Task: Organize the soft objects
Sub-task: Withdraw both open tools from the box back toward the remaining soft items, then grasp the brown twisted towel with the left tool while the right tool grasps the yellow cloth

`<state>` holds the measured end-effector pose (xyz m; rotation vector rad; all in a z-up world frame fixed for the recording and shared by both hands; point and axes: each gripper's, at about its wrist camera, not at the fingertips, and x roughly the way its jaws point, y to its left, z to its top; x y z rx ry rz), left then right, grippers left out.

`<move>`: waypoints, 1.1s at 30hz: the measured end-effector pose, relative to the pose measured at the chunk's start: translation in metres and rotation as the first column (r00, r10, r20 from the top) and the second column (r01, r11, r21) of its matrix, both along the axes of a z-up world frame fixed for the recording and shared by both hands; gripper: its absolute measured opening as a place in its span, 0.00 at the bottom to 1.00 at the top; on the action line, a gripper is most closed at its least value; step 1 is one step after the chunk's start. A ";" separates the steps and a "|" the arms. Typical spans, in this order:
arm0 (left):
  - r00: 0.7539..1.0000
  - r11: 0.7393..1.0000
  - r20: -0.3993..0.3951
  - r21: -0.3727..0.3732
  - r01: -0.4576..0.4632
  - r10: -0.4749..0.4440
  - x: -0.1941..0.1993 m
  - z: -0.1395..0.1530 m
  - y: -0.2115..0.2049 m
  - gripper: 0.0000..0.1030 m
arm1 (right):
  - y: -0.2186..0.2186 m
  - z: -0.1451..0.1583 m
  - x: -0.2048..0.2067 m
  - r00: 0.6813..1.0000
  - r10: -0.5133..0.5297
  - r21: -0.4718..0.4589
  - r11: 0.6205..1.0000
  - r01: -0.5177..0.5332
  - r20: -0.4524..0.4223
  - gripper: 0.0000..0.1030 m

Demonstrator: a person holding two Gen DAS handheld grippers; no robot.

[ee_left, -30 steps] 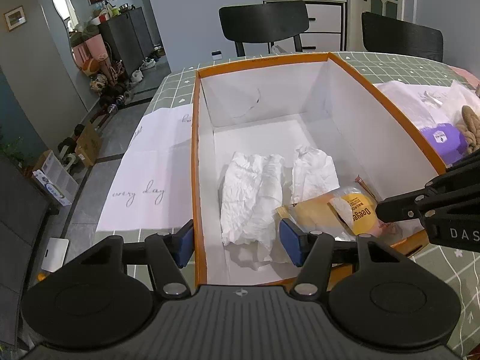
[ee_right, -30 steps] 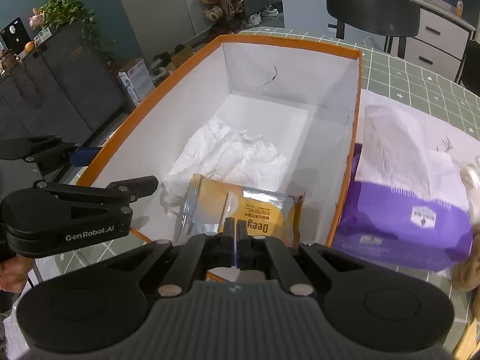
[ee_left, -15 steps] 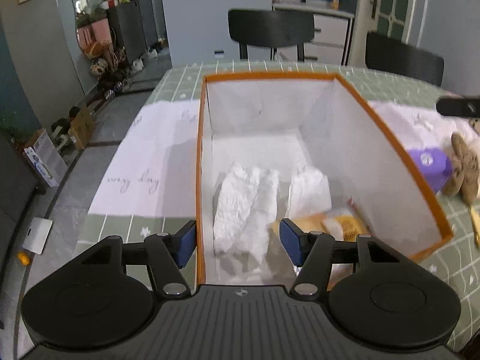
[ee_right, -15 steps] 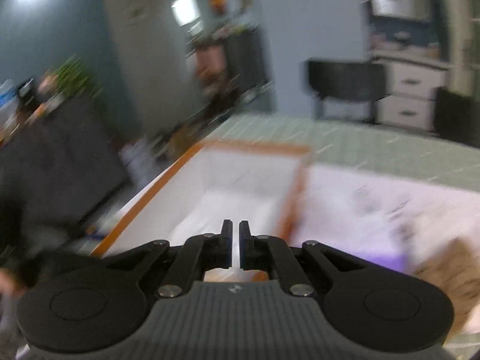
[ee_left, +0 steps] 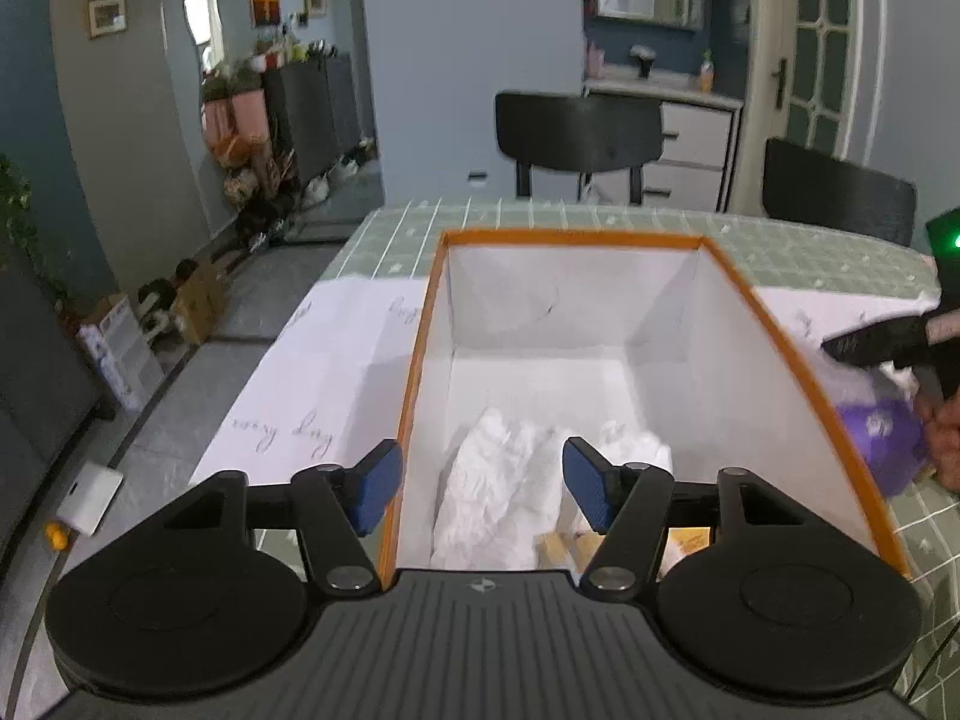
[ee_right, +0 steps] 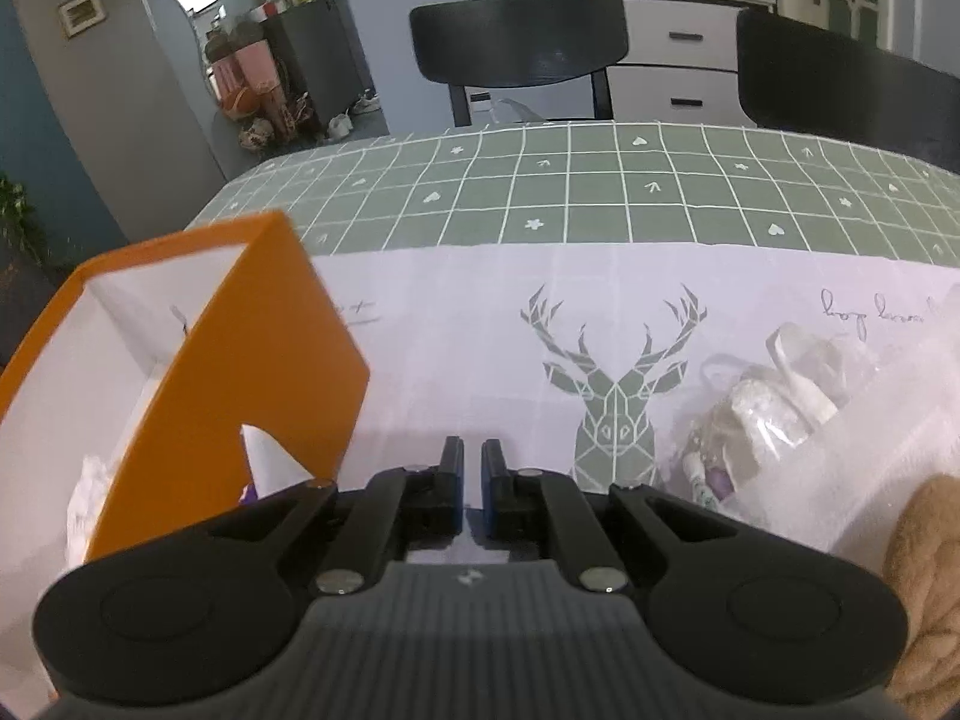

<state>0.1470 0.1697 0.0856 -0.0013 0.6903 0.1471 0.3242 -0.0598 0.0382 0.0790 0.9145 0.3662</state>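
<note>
Left wrist view: we see the left gripper (ee_left: 477, 483) with its blue pads (ee_left: 375, 483) spread wide and empty; they straddle the near left wall of the orange-rimmed box (ee_left: 420, 360), one pad outside it, the other above the inside. Within the box lie crumpled white cloths (ee_left: 501, 480), and a yellow snack packet (ee_left: 567, 543) peeks out near the front wall, mostly hidden behind the gripper body. To the right of the box we note the right gripper (ee_left: 840, 345) reaching in from the frame edge, above a purple soft pack (ee_left: 876, 438); a hand (ee_left: 945, 450) shows beside it.

Right wrist view: the right gripper (ee_right: 471, 459) has its fingers (ee_right: 451, 462) drawn almost together, only a thin slit between them, and nothing is pinched there. It hangs over a white cloth printed with a deer head (ee_right: 606, 384), which covers the green checked tablecloth (ee_right: 540, 180). The box's orange outer wall (ee_right: 240, 372) stands just left of the fingers. To the right lies a clear plastic bag (ee_right: 780, 408) holding pale items, perhaps wrapped textiles; blur keeps us from saying more. A tan plush item (ee_right: 924, 588) fills the lower right corner. Two black chairs (ee_right: 522, 42) stand behind the table.
</note>
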 end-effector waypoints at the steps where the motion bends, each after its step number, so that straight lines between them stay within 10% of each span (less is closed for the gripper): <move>1: 1.000 1.000 0.008 -0.002 0.005 -0.005 -0.001 0.002 -0.002 0.71 | 0.002 0.000 -0.003 1.000 0.011 -0.014 1.000 -0.011 -0.004 0.04; 9: 0.998 0.998 -0.006 -0.006 0.065 -0.065 -0.010 -0.001 -0.024 0.72 | 0.007 -0.009 -0.034 1.000 0.013 -0.026 1.000 -0.013 -0.018 0.05; 21: 0.984 0.984 -0.119 -0.134 0.119 -0.135 -0.017 -0.027 -0.024 0.70 | -0.047 0.036 -0.122 0.972 -0.082 0.087 0.994 0.064 0.218 0.06; 30: 0.987 0.989 -0.114 -0.113 0.097 -0.110 -0.037 -0.024 -0.030 0.70 | -0.134 0.041 -0.219 0.896 -0.336 -0.019 0.934 0.356 0.290 0.25; 33: 0.989 0.990 -0.110 -0.112 0.085 -0.097 -0.046 -0.023 -0.034 0.70 | -0.155 0.028 -0.241 0.883 -0.402 -0.006 0.909 0.416 0.244 0.46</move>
